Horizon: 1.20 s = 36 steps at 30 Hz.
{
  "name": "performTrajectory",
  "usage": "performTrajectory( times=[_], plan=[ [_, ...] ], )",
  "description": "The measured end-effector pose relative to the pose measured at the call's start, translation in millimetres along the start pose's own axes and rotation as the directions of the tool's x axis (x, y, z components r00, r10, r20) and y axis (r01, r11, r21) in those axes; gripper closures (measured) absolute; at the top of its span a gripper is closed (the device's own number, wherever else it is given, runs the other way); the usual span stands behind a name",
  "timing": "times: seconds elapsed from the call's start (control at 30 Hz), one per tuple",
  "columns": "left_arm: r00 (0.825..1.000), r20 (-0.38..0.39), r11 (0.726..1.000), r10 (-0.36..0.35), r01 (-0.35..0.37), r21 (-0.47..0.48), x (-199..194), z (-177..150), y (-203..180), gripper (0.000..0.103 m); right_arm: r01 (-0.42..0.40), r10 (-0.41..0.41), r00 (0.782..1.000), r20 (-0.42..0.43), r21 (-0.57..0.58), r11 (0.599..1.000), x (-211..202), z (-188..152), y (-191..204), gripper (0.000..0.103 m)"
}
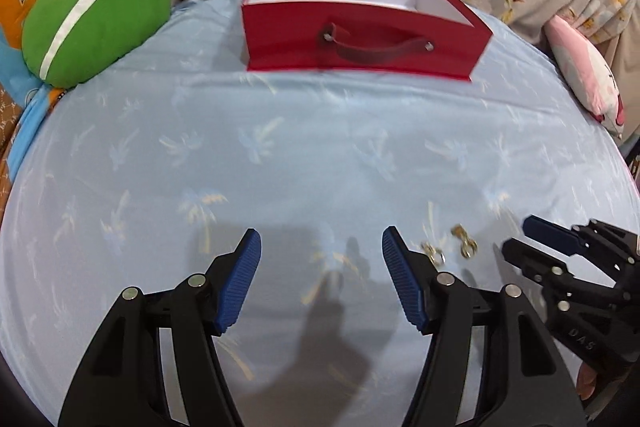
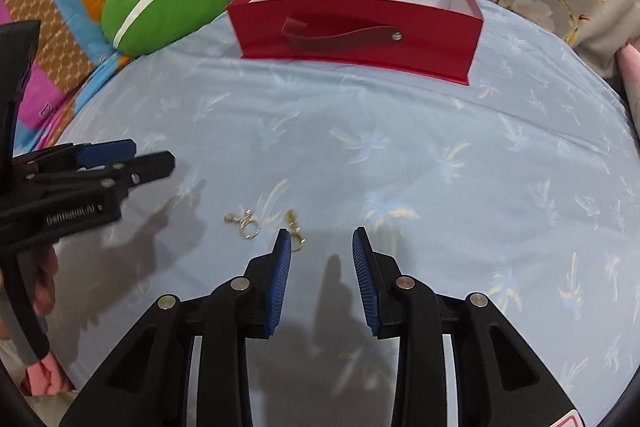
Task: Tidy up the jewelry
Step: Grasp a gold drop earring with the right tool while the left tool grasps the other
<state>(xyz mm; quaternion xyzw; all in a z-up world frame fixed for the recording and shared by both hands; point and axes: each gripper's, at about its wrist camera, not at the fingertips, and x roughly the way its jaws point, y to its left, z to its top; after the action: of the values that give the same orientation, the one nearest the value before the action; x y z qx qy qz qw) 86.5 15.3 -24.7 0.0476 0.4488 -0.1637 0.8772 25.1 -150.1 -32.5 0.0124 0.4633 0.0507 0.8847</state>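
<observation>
Left wrist: left claw nearest, pads apart, nothing between them, over the blue bedsheet. Two small gold jewelry pieces lie on the sheet just right of its right pad. Right claw enters from the right. One red box at the far end, open top, white interior; nothing visible inside.

Right wrist: right claw pads parted narrowly, gripping nothing. Same two jewelry pieces just left of its left pad; one touches or hides behind that pad. Left claw further left. Red box beyond, visible interior bare. One green cushion left of it.
</observation>
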Motion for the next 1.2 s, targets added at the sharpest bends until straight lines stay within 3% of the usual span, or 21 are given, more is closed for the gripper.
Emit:
performTrajectory(
  times=[0.43,0.53,0.6,0.67,0.77,0.87,1.2],
  plan=[
    [1.0,-0.025,1.0,-0.006,0.006,0.011,0.2,-22.9,-13.0,0.042,-0.017,0.017,0.999,-0.037,-0.006,1.0,28.3,0.8,15.9,0.072],
    [1.0,-0.027,1.0,-0.014,0.014,0.024,0.8,-24.4,-15.5,0.042,-0.01,0.009,0.999,-0.038,-0.007,1.0,32.9,-1.5,16.4,0.074],
    [0.999,-0.03,0.999,-0.019,0.02,0.03,1.8,-25.2,-17.3,0.042,-0.003,0.003,0.999,-0.038,-0.004,1.0,33.5,-1.1,15.3,0.082],
    [0.999,-0.037,0.999,-0.037,0.039,0.036,3.6,-25.8,-20.0,0.042,0.003,-0.003,0.999,-0.039,0.006,1.0,34.3,0.3,12.4,0.089],
    [0.997,-0.056,0.997,-0.059,0.061,0.047,8.9,-26.7,-25.3,0.042,-0.012,0.013,0.999,-0.042,0.039,0.999,33.3,0.7,4.2,0.089],
    [0.994,-0.068,0.995,-0.084,0.087,0.048,14.5,-26.6,-32.0,0.035,-0.003,0.005,0.999,-0.037,0.058,0.998,30.2,-1.3,-2.6,0.089],
    [0.992,-0.064,0.991,-0.109,0.113,0.07,33.1,-15.6,-58.6,0.036,0.029,-0.028,1.0,-0.01,0.136,0.99,5.9,-6.6,-35.2,0.089]
  ],
)
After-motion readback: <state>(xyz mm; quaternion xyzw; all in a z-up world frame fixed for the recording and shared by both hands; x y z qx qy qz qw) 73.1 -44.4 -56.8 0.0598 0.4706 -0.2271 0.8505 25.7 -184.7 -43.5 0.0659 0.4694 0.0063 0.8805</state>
